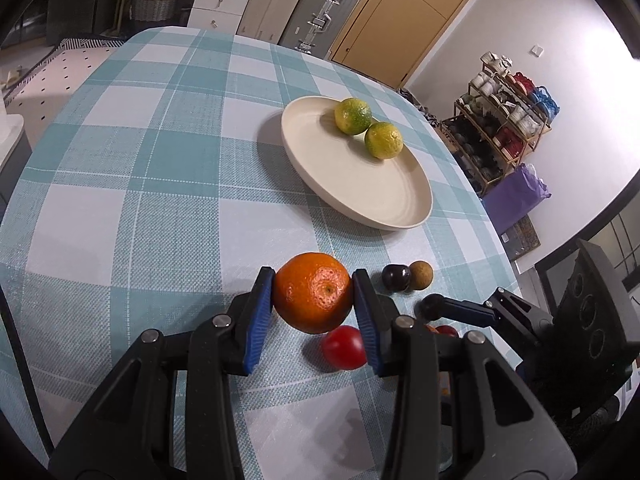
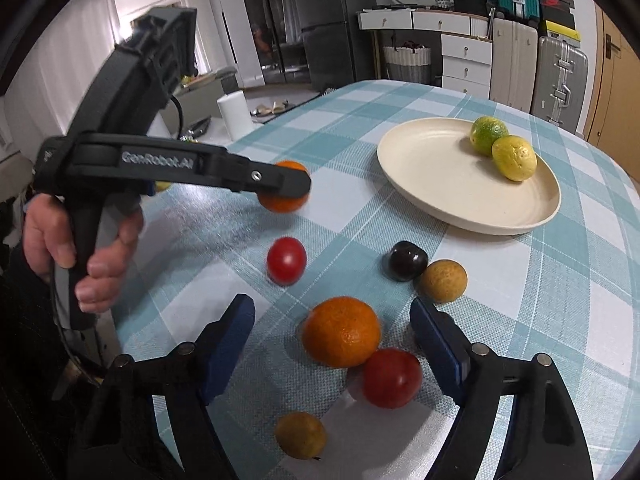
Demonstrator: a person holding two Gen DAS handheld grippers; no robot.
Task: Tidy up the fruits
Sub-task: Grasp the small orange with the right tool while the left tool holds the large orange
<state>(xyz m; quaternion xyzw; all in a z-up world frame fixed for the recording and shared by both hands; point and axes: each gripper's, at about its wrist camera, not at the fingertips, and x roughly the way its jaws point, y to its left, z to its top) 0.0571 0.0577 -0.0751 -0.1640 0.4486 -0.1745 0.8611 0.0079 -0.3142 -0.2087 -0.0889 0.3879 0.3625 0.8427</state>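
Observation:
My left gripper (image 1: pixel 313 294) is shut on an orange (image 1: pixel 313 298) and holds it above the checked table. It also shows in the right wrist view (image 2: pixel 285 187), where the orange (image 2: pixel 291 168) hangs clear of the cloth. A cream plate (image 1: pixel 360 184) holds two green-yellow citrus fruits (image 1: pixel 353 116), (image 1: pixel 383 141). My right gripper (image 2: pixel 332 340) is open, its jaws either side of a second orange (image 2: pixel 341 337). Red tomatoes (image 2: pixel 286 261), (image 2: pixel 392 378), a dark plum (image 2: pixel 408 261) and two tan round fruits (image 2: pixel 443 281), (image 2: pixel 301 435) lie on the cloth.
The plate (image 2: pixel 440 196) sits at the far right of the table. A white paper roll (image 2: pixel 235 115) stands beyond the table's left edge. Drawers and suitcases (image 2: pixel 560 76) line the back wall. A shelf rack (image 1: pixel 500 136) stands right of the table.

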